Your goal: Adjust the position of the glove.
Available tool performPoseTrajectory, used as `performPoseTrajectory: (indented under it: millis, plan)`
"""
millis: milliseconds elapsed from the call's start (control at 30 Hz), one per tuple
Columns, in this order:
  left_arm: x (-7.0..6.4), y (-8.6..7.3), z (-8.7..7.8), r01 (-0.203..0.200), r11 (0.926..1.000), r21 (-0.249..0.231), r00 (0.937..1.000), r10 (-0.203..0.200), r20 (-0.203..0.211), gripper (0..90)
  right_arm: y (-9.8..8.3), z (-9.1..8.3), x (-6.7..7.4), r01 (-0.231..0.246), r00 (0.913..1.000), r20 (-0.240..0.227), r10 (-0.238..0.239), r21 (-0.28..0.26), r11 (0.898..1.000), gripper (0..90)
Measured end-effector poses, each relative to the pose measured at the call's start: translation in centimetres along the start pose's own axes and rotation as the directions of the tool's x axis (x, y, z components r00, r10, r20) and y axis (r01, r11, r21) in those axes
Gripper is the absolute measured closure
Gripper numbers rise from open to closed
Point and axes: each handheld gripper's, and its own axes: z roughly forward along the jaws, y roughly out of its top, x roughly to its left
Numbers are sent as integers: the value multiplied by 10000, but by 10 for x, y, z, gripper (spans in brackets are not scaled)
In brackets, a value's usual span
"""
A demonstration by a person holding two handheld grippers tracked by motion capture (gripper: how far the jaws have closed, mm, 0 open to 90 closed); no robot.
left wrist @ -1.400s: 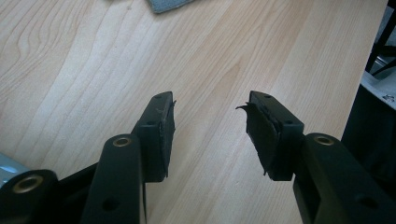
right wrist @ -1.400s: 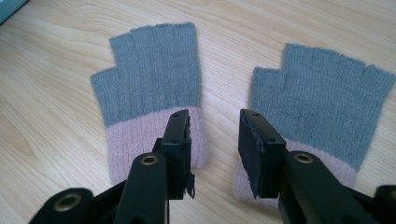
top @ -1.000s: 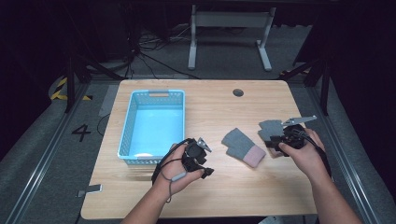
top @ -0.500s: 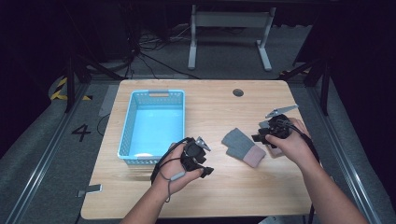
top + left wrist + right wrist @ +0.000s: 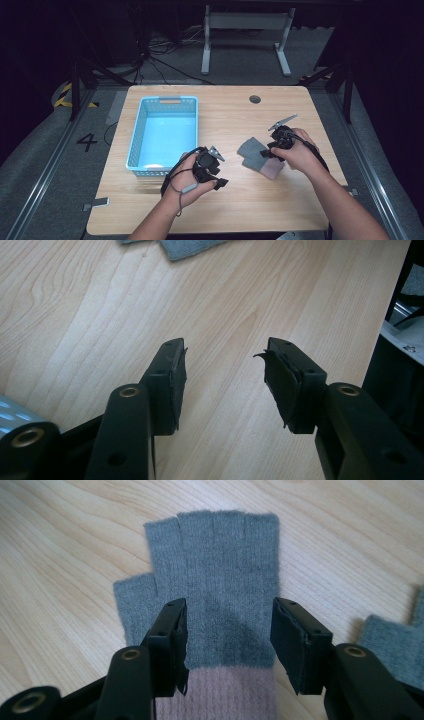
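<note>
Right gripper [image 5: 266, 152] is what we are watching first: its 2 jaws are standing wide apart over a grey fingerless glove [image 5: 215, 575] with a pink cuff, and they have just been opening. In the right gripper view we are seeing the glove lying flat on the wooden table [image 5: 235, 110], its short finger stubs pointing away from the jaws, the knit passing between the 2 black pads without either pad pressing on it. We are also noticing a 2nd grey glove [image 5: 395, 645] just beside the first, at the right edge of that view. From the high view, we are finding both gloves [image 5: 257, 155] lying on the right half of the table, with the right hand [image 5: 295, 152] hovering at them. Left gripper [image 5: 218, 176] is resting in the left hand [image 5: 192, 180] near the front edge, just beside a light blue basket [image 5: 137, 145] that is sitting on the left half. In the left gripper view we are seeing its jaws about half open over bare wood, gripping nothing, with a corner of grey glove [image 5: 187, 247] well ahead of them.
</note>
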Motion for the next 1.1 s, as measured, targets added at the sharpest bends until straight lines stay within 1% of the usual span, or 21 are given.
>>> performPoseTrajectory:
  millis: [100, 167, 200, 233, 267, 333, 433, 467, 500, 533, 567, 600, 633, 667, 700, 733, 800, 833, 867, 967, 1100]
  plan:
    - [0, 0, -1, 1, 10000, -20, 10000, -1, -4, 518, -1, 7, 1, 94, 10000, 15, -94, 126, 9999, 477]
    - [0, 0, -1, -5, 10000, -36, 10000, 4, -40, 511, -2, 14, 3, 106, 9999, 42, -107, 282, 9995, 462]
    - [0, 0, -1, -5, 10000, -36, 10000, 4, -40, 506, -2, 14, 3, 106, 9999, 42, -107, 282, 9995, 462]
    - [0, 0, -1, -4, 10000, -34, 10000, 4, -50, 506, -2, 19, 5, 260, 9996, 110, -266, 460, 9986, 459]
    - [0, 0, -1, -10, 10000, -34, 10000, 10, -46, 506, -2, 19, 5, 260, 9996, 110, -266, 460, 9986, 459]
    - [0, 0, 0, -7, 10000, -39, 10000, 7, -47, 505, -2, 23, 7, 419, 9989, 171, -430, 613, 9972, 446]
    - [0, 0, 0, -8, 10000, -37, 10000, 8, -53, 505, -2, 25, 8, 541, 9981, 263, -561, 702, 9961, 456]
    - [0, 0, 0, -17, 10000, -30, 10000, 17, -56, 505, -2, 26, 8, 564, 9979, 274, -585, 710, 9959, 469]
    - [0, 0, 0, -19, 10000, -30, 10000, 19, -56, 505, -2, 26, 8, 540, 9981, 267, -561, 738, 9958, 501]
    - [0, 0, 0, -36, 10000, -13, 10000, 36, -52, 505, -2, 26, 8, 540, 9981, 267, -561, 738, 9958, 501]
    - [0, 0, 0, -48, 10000, -6, 10000, 48, -54, 504, -2, 25, 7, 549, 9981, 244, -570, 777, 9955, 547]
    - [-1, 0, 0, -67, 10000, -6, 10000, 67, -59, 504, -2, 25, 7, 549, 9981, 244, -570, 777, 9955, 547]
    - [-1, 0, 0, -67, 10000, -11, 10000, 67, -55, 504, -1, 25, 6, 612, 9978, 222, -632, 819, 9948, 585]
    - [-1, 0, -1, -67, 10000, -3, 10000, 67, -50, 504, -1, 25, 6, 612, 9978, 222, -632, 819, 9948, 585]
    - [-1, 0, -1, -43, 10000, -79, 10000, 43, -61, 502, -1, 25, 5, 614, 9977, 225, -636, 851, 9945, 633]
    - [-1, 0, -1, -43, 10000, -79, 10000, 43, -61, 501, -1, 25, 5, 614, 9977, 225, -636, 851, 9945, 633]
    - [-1, 0, -1, -36, 10000, -84, 10000, 36, -75, 501, -1, 24, 4, 631, 9977, 208, -652, 886, 9941, 691]
    - [-1, 0, -2, -40, 10000, -88, 10000, 39, -74, 500, -1, 24, 3, 634, 9977, 202, -654, 895, 9940, 745]
    - [-1, 0, -1, -32, 10000, -93, 10000, 31, -68, 500, -1, 24, 3, 634, 9977, 202, -654, 895, 9940, 745]
    - [-1, 0, -1, -55, 9999, -92, 10000, 55, -75, 500, -2, 24, 3, 639, 9976, 223, -659, 793, 9948, 791]
    - [0, 0, -2, -46, 9999, -95, 10000, 45, -65, 500, -2, 20, 5, 705, 9971, 222, -722, 709, 9950, 802]
